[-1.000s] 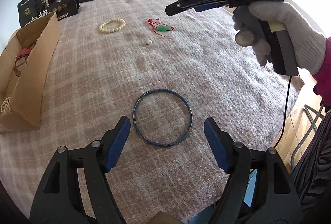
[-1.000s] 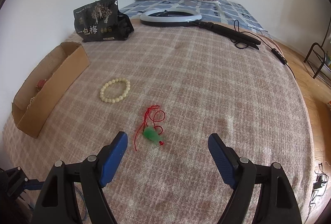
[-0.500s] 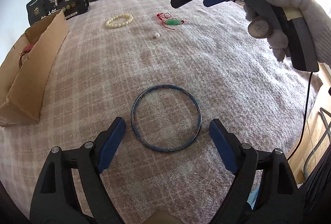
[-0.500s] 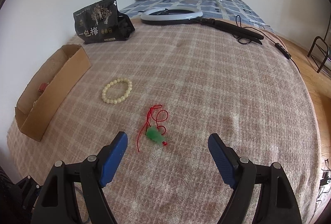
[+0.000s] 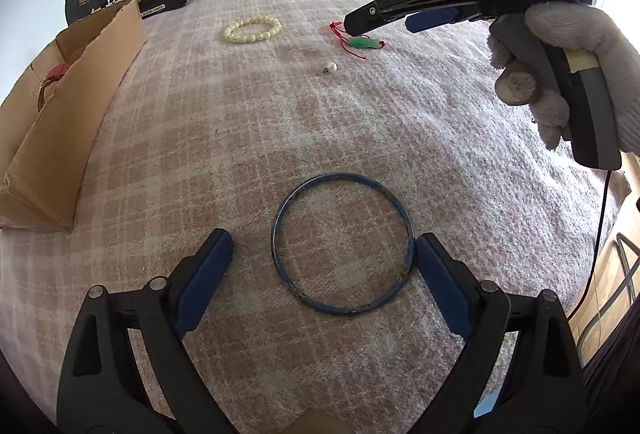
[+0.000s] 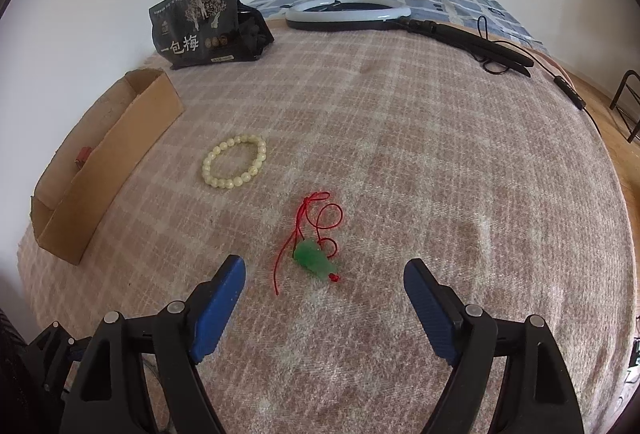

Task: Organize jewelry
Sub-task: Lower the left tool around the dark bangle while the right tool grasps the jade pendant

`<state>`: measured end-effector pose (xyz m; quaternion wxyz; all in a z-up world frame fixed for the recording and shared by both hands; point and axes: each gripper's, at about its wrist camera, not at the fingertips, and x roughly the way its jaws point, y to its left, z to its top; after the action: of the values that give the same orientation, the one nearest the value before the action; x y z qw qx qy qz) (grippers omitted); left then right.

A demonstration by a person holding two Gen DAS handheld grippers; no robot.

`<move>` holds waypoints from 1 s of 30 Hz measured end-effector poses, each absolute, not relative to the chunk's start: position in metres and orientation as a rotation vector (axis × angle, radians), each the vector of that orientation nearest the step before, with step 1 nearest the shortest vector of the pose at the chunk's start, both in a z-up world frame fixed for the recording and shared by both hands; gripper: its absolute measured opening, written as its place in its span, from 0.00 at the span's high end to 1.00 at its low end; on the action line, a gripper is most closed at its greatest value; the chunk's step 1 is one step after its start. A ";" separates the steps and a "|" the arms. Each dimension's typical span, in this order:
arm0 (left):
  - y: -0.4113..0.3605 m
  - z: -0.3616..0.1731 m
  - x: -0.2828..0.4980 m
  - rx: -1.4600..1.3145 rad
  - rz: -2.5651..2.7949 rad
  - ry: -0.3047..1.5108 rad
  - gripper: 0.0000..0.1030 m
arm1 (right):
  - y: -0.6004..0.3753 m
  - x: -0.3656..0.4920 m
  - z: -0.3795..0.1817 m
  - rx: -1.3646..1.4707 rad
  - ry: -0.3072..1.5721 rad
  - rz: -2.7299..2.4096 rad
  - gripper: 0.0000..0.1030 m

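Step in hand, as judged: pickup approach on two pieces at once, nothing gripped yet.

Left tongs (image 5: pixel 322 262) are spread wide and empty, set low over the blanket (image 5: pixel 460 161). The blue bangle (image 5: pixel 341 242) lies flat between the pads; the right pad (image 5: pixel 438 284) is at or just beside the rim, contact cannot be confirmed, while the left pad is set apart from it.

Right tongs (image 6: pixel 324 298) are also spread wide and empty, held above the green pendant (image 6: pixel 314 258) on its red cord (image 6: pixel 316 215), which is framed just ahead of the pads.

Cream bead bracelet (image 6: pixel 235 161) and a small pearl earring (image 5: pixel 330 66) are left loose on the blanket, well apart from both tongs. Cardboard box (image 5: pixel 68 121) sits at the left edge, with some red item already seen inside.

Next move, judged: the bangle is thin and flat on soft fabric, so one rim arc should be straddled and the pads pressed down into the blanket before closing. A grab across the full ring is likely to slip. The pendant is better pinched on the stone body than on the cord. Both are then to be carried to the box.
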<state>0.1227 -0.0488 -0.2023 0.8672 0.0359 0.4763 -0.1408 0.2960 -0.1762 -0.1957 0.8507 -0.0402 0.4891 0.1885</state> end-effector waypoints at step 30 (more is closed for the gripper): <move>-0.045 -0.202 0.126 0.062 -0.295 0.994 0.17 | -0.148 0.307 -0.208 -0.200 1.096 0.427 0.95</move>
<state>0.1261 -0.0451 -0.2019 0.8682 0.0296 0.4748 -0.1410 0.3067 -0.1478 -0.2080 0.8273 -0.0942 0.5161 0.2011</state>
